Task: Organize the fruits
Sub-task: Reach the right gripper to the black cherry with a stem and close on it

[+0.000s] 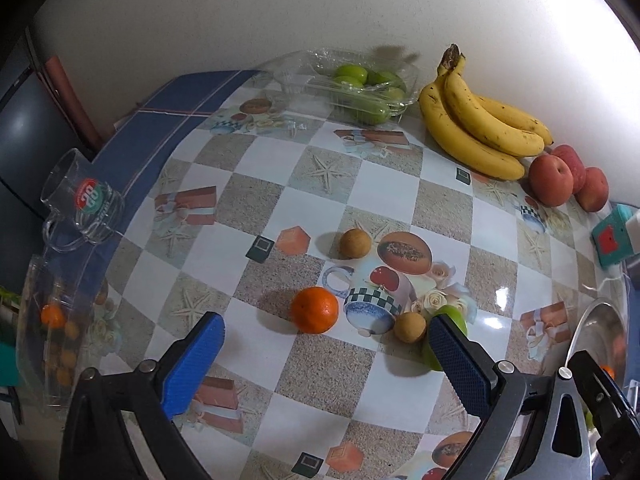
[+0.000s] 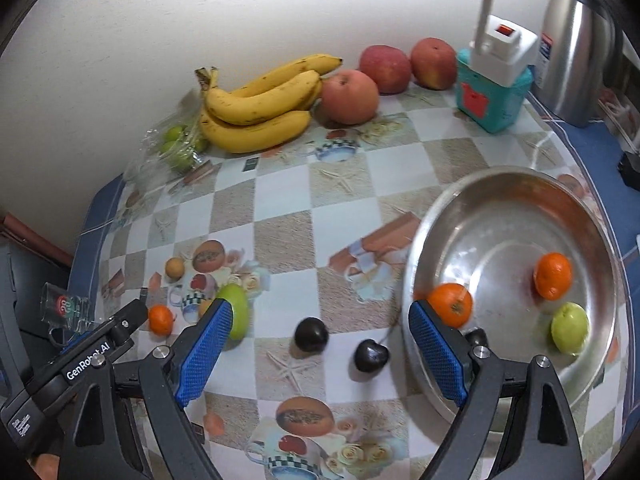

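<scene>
The right tool [image 2: 320, 344], jaws wide and empty above two dark cherries [image 2: 311, 335] on the worktop [image 2: 344, 208] beside the steel bowl [image 2: 500, 184], should straddle one cherry squarely and close gently.

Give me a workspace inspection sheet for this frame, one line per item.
Surface: table with checkered printed cover.
Job's things: metal bowl holds two oranges and a green fruit; loose orange, two small brown fruits, two dark cherries; bananas, apples by the wall.
Clutter: glass mug, plastic tray of green fruit, teal box, steel flask.
Grippers: left gripper open, empty; right gripper open, empty.
Cables: nothing seen.
Surroundings: white wall.
</scene>
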The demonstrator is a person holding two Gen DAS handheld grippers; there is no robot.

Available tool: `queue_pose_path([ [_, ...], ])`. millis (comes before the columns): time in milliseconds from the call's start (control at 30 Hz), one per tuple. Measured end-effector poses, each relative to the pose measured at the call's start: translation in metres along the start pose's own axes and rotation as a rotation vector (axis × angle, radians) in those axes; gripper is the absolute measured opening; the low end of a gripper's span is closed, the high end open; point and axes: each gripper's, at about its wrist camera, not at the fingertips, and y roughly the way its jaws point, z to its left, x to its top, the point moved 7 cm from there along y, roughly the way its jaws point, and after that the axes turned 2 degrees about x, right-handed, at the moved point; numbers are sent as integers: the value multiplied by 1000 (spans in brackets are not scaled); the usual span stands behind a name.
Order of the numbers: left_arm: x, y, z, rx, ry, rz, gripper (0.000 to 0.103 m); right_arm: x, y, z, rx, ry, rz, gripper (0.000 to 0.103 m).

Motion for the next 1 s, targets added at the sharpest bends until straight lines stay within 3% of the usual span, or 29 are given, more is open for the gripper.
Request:
queue_pose_path([
  [333,-5,16,-16,-53,23,35,103,-4,13,6,-8,-77,45,90],
  [467,-12,22,-30,-90,48,68,103,-10,20,1,-52,-109,75,90],
  [833,-20,18,-59,-123,124,89,103,-19,19,-22,-24,-67,93,89],
  [1000,-23,22,-63,-113,138,107,103,-22,16,-20,-14,-71,95,72],
])
